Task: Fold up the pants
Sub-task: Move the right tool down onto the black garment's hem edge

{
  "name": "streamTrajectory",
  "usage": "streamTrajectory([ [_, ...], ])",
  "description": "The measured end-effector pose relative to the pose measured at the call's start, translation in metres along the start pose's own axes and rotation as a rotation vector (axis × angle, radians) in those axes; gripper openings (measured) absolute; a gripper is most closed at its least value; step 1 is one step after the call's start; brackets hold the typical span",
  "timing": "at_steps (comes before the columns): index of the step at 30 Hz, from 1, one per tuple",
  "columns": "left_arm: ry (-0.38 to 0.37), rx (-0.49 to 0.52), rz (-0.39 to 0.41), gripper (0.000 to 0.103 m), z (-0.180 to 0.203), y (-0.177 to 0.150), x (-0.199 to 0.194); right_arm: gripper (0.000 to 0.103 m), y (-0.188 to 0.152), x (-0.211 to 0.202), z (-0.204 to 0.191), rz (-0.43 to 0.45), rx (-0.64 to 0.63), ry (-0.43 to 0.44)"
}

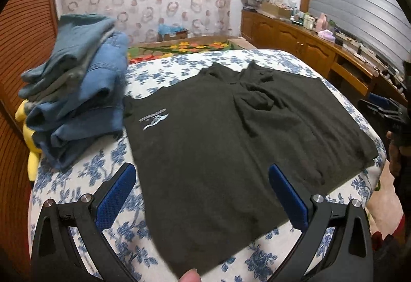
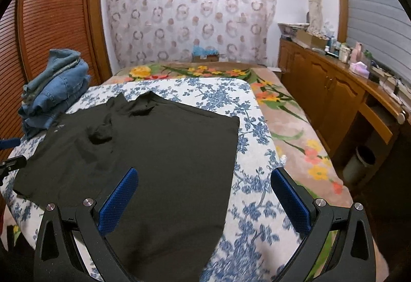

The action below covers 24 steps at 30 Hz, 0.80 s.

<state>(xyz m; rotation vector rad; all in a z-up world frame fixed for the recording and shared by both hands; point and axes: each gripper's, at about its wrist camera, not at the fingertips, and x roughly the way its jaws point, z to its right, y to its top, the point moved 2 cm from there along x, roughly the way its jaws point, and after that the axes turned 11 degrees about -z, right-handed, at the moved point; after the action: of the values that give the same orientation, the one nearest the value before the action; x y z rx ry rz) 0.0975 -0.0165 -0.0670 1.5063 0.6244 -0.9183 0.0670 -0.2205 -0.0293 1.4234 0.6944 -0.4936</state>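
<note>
A pair of black pants [image 1: 218, 133] lies spread flat on the blue-flowered white cloth [image 1: 108, 161], with a small white logo [image 1: 154, 119] near its left edge and a rumpled fold toward the far side. It also shows in the right wrist view [image 2: 159, 148]. My left gripper [image 1: 203, 171] is open, hovering over the near part of the pants, empty. My right gripper [image 2: 204, 174] is open and empty above the pants' right edge. The right gripper shows at the right edge of the left wrist view [image 1: 393, 112].
A stack of folded blue jeans [image 1: 77, 92] sits at the far left of the cloth [image 2: 56, 89]. A yellow object [image 1: 29, 133] lies beside it. A flowered blanket [image 2: 295, 128] covers the bed. A wooden dresser [image 2: 334, 92] stands right, a louvred wardrobe [image 2: 54, 17] left.
</note>
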Motion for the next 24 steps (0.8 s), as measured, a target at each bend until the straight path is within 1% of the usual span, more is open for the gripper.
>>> streamTrajectory([
  [2,-0.015,0.007,0.002,0.103,0.002,0.004,0.002,0.099,0.007,0.004,0.003,-0.015,-0.014,0.013],
  [5,-0.039,0.02,0.002,0.103,0.006,0.008,0.004,0.092,0.019,0.009,0.008,-0.039,-0.038,0.043],
  [7,-0.03,0.028,-0.005,0.103,0.008,0.011,0.009,0.078,0.025,0.014,0.012,-0.053,-0.048,0.06],
  [8,-0.023,0.029,-0.011,0.103,0.008,0.011,0.012,0.074,0.029,0.018,0.014,-0.065,-0.049,0.067],
  [10,-0.027,0.025,-0.029,0.103,0.009,0.011,0.018,0.058,0.035,0.03,0.019,-0.093,-0.044,0.08],
  [11,-0.034,0.022,-0.039,0.103,0.009,0.01,0.022,0.055,0.039,0.037,0.033,-0.102,-0.039,0.087],
  [13,-0.038,0.016,-0.057,0.103,0.008,0.008,0.029,0.046,0.052,0.053,0.044,-0.126,-0.03,0.079],
  [14,-0.039,0.016,-0.062,0.103,0.008,0.007,0.031,0.044,0.057,0.059,0.048,-0.136,-0.023,0.071],
  [16,-0.042,0.013,-0.077,0.103,0.007,0.005,0.036,0.038,0.066,0.072,0.058,-0.159,0.004,0.069],
  [20,-0.045,0.007,-0.092,0.103,0.004,0.002,0.043,0.029,0.076,0.082,0.059,-0.183,0.031,0.08],
  [23,-0.055,-0.008,-0.096,0.103,0.001,0.001,0.047,0.019,0.078,0.079,0.056,-0.186,0.019,0.085],
  [24,-0.056,-0.011,-0.099,0.103,0.001,0.0,0.047,0.012,0.078,0.078,0.055,-0.187,0.009,0.088],
])
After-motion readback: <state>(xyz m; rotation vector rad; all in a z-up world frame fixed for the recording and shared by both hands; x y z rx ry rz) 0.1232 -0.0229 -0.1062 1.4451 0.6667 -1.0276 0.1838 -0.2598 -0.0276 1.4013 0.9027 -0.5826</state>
